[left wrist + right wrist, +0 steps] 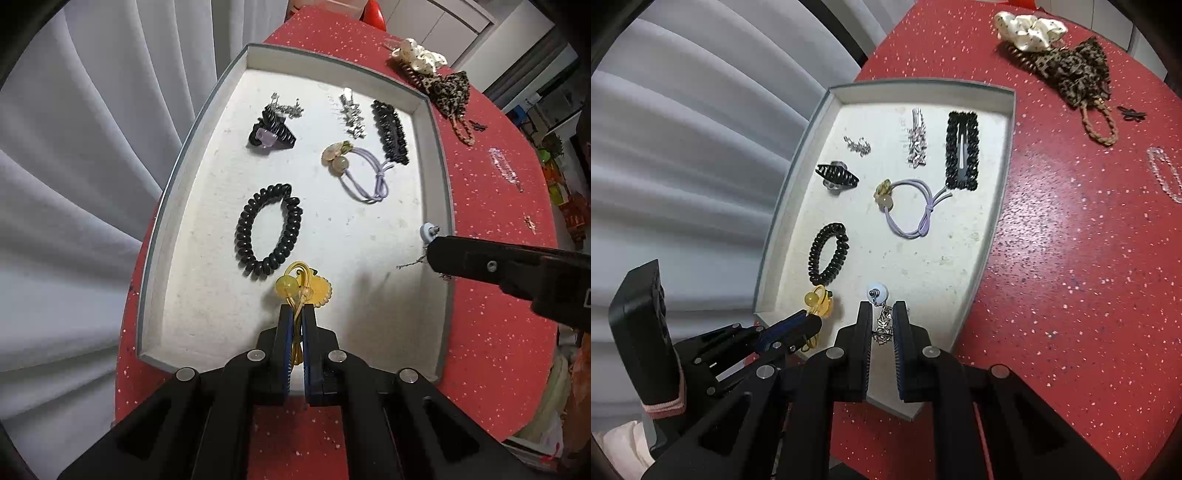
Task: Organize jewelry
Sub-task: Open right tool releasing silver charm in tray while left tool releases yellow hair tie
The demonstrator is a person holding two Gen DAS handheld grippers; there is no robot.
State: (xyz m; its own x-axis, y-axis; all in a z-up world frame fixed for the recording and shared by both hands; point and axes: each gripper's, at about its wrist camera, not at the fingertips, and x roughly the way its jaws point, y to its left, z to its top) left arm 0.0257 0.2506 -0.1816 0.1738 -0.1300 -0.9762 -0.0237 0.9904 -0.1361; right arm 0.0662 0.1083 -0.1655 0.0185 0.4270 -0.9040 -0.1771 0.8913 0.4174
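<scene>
A shallow grey tray [177, 173] [993, 218] with a white floor lies on the red table. My left gripper [297, 314] [809, 321] is shut on a yellow beaded hair tie [301, 286] [818, 301] over the tray's near edge. My right gripper [882, 314] [437, 258] is shut on a silver drop earring with a pale blue stud [878, 293] [428, 232], just above the tray's near right part. In the tray lie a black spiral hair tie [267, 230] [829, 253], a lilac hair tie [360, 171] [912, 206], a black claw clip [273, 131] [836, 177], a black snap clip [389, 131] [962, 149] and silver pieces [351, 110] [916, 142].
On the red table [1071, 277] beyond the tray lie a cream scrunchie [419, 55] [1030, 27], a leopard-print scrunchie [448, 90] [1078, 68], a braided tie [1099, 125], a small dark charm [1132, 113] and a clear bead bracelet [504, 170] [1165, 177]. A grey curtain [74, 166] hangs left.
</scene>
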